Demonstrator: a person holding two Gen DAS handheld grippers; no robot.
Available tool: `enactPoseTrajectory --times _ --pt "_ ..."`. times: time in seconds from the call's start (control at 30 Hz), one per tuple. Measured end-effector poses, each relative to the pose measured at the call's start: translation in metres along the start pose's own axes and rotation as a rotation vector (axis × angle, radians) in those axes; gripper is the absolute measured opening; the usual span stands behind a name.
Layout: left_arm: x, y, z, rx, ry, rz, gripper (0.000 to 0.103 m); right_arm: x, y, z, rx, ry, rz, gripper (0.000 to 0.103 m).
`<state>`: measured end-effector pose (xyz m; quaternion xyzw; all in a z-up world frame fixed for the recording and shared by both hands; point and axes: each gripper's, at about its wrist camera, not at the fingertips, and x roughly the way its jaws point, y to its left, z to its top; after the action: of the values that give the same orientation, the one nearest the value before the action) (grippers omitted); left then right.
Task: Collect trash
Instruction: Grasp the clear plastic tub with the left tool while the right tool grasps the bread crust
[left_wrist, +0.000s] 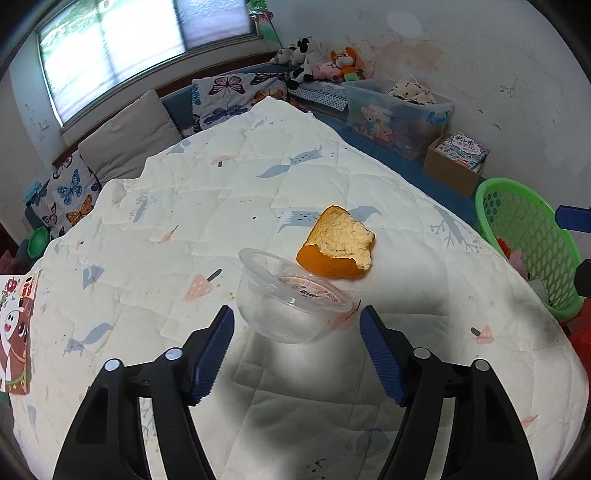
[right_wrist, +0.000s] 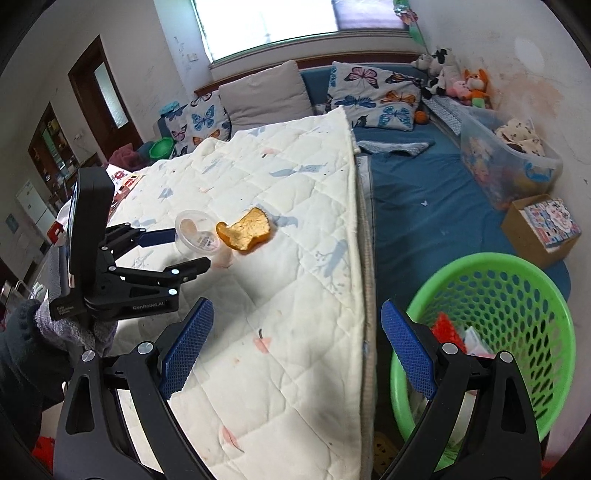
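Quilted table (left_wrist: 258, 177) centre frame: plastic cup (left_wrist: 291, 299), orange peel (left_wrist: 338, 242) uncollected. Green basket (right_wrist: 517, 295) lower right holds some trash (partly done). Both jaws open, empty.

Both wrist views face quilt (left_wrist: 229, 192) (left nearer, seemingly), sharing cup (left_wrist: 291, 299).

On the quilt (left_wrist: 258, 177), the plastic cup (left_wrist: 291, 299) lies on its side with the orange peel (left_wrist: 338, 242) just beyond it at one o'clock. The laundry basket (right_wrist: 517, 332) stands off the quilt's edge at three o'clock.
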<state>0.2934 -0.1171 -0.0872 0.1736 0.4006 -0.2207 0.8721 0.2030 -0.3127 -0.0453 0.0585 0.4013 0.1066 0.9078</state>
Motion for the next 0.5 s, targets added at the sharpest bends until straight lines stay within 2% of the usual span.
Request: enactPoseTrajectory --times 0.1,0.27,0.33,0.5 --pt "0.002 0.003 0.0 -0.005 -0.009 -0.006 0.06 0.007 0.004 0.002 -0.009 0.01 0.003 0.092" --pt "0.001 0.008 -0.002 -0.006 -0.031 -0.029 0.058 0.02 0.009 0.006 -0.022 0.028 0.009 0.092" --pt "0.0 0.009 -0.002 -0.005 -0.032 -0.027 0.049 0.025 0.013 0.008 -0.027 0.034 0.012 0.091" --pt "-0.006 0.018 -0.006 -0.026 -0.038 -0.035 0.048 0.038 0.021 0.011 -0.039 0.049 0.022 0.091"
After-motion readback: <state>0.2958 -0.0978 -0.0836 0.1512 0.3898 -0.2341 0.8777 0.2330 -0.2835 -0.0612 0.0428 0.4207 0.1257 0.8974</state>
